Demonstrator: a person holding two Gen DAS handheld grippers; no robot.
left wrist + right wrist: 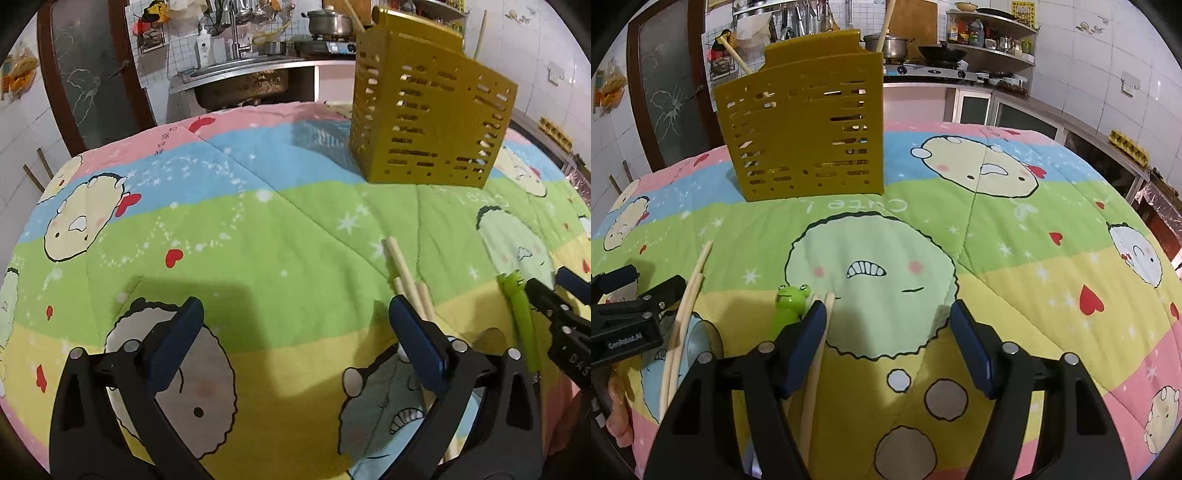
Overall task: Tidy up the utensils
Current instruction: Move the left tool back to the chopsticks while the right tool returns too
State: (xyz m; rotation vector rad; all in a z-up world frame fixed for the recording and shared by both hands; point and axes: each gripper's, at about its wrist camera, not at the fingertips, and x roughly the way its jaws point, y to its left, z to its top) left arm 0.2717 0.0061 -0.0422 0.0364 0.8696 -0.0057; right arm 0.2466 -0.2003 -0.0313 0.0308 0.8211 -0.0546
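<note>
A yellow slotted utensil holder (pixel 428 122) stands on the cartoon quilt (pixel 258 229); it also shows in the right wrist view (pixel 803 133), with chopsticks sticking out of its top. Wooden chopsticks (pixel 406 273) lie beside my left gripper's right finger. A green frog-headed utensil (pixel 788 308) and more chopsticks (pixel 818 354) lie by my right gripper's left finger. My left gripper (pixel 295 325) is open and empty above the quilt. My right gripper (pixel 888 328) is open and empty too. The right gripper (pixel 561 306) shows at the left wrist view's right edge.
A pair of chopsticks (pixel 685 314) lies at the left, near the left gripper (pixel 628 306). Behind the table are a sink (pixel 240 74), a stove with a pot (pixel 892 46) and shelves. A dark door (pixel 88 74) stands at the far left.
</note>
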